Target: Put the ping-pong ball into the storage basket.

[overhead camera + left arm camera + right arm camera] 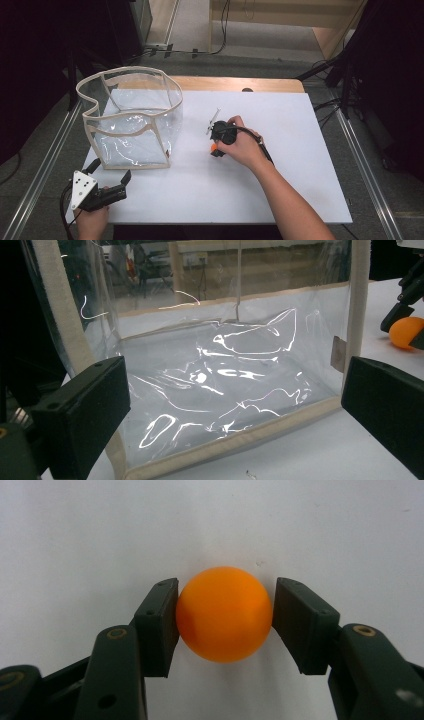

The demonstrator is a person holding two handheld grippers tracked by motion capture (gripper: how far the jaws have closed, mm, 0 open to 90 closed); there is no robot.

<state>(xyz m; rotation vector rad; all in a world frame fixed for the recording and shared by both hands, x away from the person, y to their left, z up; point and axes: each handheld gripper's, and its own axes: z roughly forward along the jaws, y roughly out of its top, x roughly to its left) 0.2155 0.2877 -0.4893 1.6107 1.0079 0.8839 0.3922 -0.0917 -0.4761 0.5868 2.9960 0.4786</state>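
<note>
Orange ball [224, 614], round and axisless, sits pinched between right gripper [225, 615] fingers.

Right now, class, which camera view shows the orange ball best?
The right gripper view: the orange ball sits large and sharp between the right gripper's fingers on the white table. The high view shows an orange speck under the hand; the left gripper view catches part of it at the edge.

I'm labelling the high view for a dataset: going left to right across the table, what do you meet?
Left tool → clear bag → orange ball held in the right tool → right hand.
</note>
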